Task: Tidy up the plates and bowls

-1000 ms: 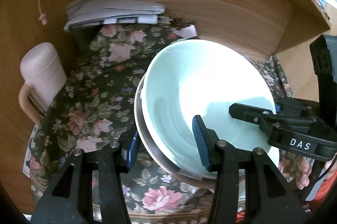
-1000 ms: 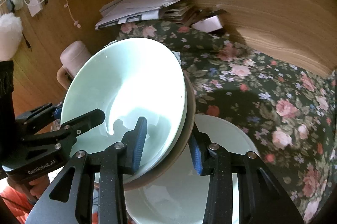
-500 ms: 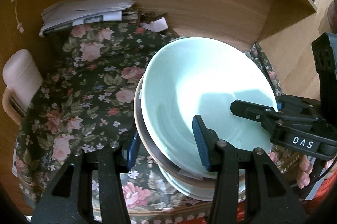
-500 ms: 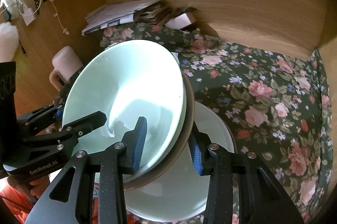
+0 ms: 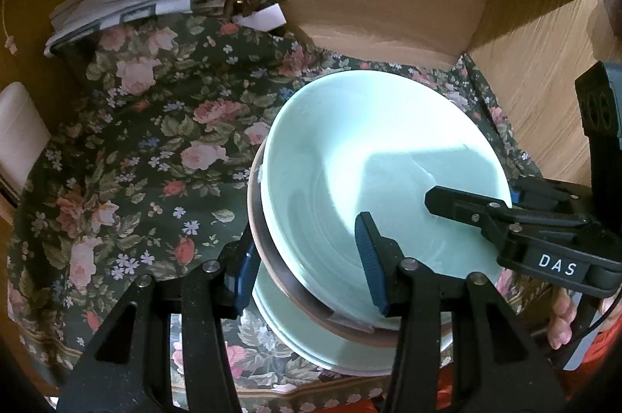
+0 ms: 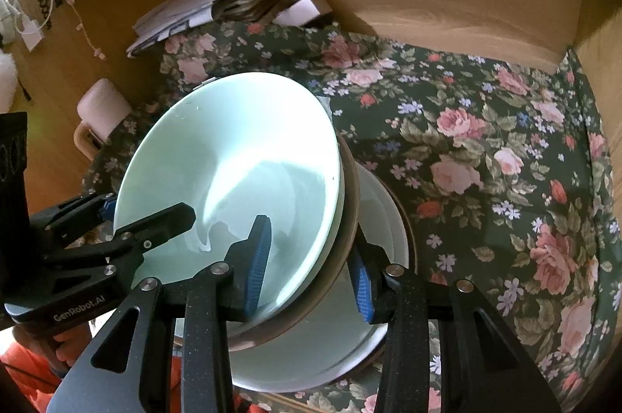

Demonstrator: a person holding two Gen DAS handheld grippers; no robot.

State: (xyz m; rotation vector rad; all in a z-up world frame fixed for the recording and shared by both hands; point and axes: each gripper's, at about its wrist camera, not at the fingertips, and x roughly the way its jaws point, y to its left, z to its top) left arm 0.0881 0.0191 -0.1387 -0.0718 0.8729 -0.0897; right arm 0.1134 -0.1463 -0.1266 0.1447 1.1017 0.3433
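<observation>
1. I carry the pale green bowl [image 5: 373, 172] with both tongs at once, one on each side of its rim. It sits nested in a brown-rimmed bowl [image 6: 348, 203], so one grip alone would likely let the pair tip.
2. The pair hangs tilted just above a pale green plate [image 6: 373, 347] that lies on the flowered cloth [image 5: 147, 148] of the table. I judge the plate to be the spot where the bowls go, to make one stack.
3. My left tongs [image 5: 307, 265] are partly closed and clamp the near rim: one blue pad lies inside the green bowl, the other presses the outside of the brown one.
4. My right tongs [image 6: 311, 265] are narrower and grip the opposite rim the same way, one pad inside, one outside.
5. Whether the bowls already touch the plate I cannot tell; their lower edge hides the gap.
6. A pale mug [image 6: 99, 114] and a pile of papers [image 5: 116, 9] stand well apart, near the wooden walls.
</observation>
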